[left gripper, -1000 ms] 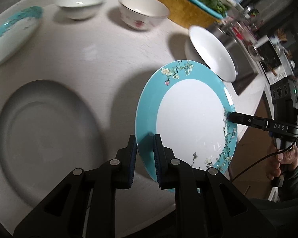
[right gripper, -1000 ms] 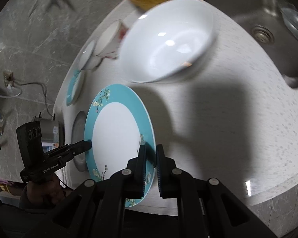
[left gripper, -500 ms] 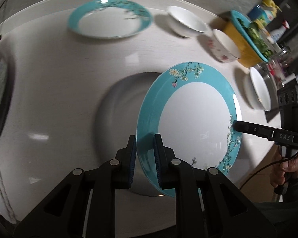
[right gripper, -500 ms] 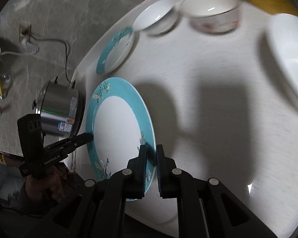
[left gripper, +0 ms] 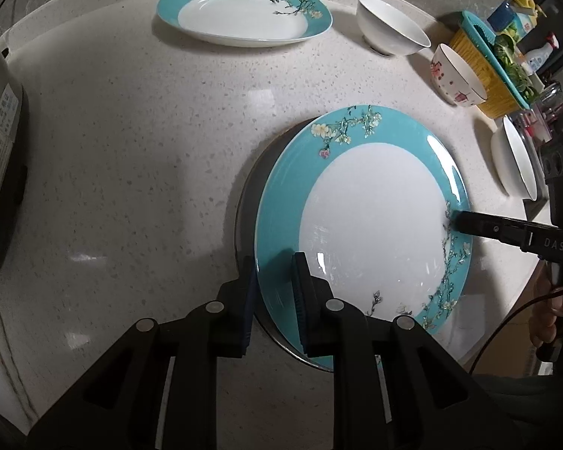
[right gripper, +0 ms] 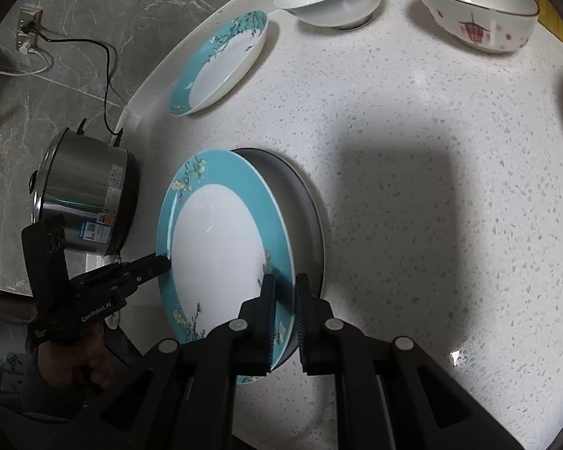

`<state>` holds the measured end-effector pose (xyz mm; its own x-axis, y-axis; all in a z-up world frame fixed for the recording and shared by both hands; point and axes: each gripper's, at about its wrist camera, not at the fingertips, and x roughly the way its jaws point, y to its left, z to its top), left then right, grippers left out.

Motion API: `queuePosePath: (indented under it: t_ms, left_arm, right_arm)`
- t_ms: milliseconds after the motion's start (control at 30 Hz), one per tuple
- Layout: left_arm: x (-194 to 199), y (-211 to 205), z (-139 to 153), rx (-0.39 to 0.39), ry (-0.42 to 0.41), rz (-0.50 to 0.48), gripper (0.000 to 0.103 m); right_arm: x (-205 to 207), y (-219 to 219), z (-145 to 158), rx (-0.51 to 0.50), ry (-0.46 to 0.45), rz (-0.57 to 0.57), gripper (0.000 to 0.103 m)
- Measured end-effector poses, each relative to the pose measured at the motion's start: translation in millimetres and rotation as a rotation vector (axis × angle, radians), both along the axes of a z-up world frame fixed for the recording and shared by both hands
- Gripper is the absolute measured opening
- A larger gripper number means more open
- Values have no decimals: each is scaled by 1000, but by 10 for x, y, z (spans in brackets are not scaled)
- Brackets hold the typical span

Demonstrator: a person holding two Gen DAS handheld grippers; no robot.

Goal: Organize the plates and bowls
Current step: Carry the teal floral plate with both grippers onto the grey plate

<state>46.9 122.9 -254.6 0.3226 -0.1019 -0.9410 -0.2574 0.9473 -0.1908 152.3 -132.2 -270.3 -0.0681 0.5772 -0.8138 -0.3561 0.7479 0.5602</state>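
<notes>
Teal-rimmed floral plates number two: one [left gripper: 364, 221] is clamped at opposite rims by the left gripper [left gripper: 274, 292] and right gripper [right gripper: 283, 300] above a grey plate [right gripper: 300, 202]; the other [left gripper: 244, 11] lies beyond on the speckled counter [left gripper: 131, 131]. Three bowls: plain white [left gripper: 390, 35], red-patterned [left gripper: 456, 75], wide white [left gripper: 516, 161].

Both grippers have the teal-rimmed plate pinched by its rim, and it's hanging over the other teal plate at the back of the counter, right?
Not quite. The teal-rimmed plate is pinched by both the left gripper and the right gripper, but it hangs over a grey plate, as the right wrist view shows. The other teal plate lies apart at the back.
</notes>
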Motion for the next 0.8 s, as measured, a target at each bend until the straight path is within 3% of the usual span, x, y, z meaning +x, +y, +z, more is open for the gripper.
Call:
queuePosePath:
  t_ms: [300,567,767,800]
  left_arm:
    - [162,-169,-2,72,5,-42,17]
    - [166,-326,-21,203,-3,-90,19]
    - [152,-264,-13,182,-29,-79,20]
    - [154,-243,-11,179,-31,-74,24]
  right_arm:
    - [-82,132,29,-109,-88,44,16]
    - [-201,341,104,-218,-220,116,22]
    - [-316,472,120,-276,-316,147,30]
    - [-345,490,122,-289,-335,153,30]
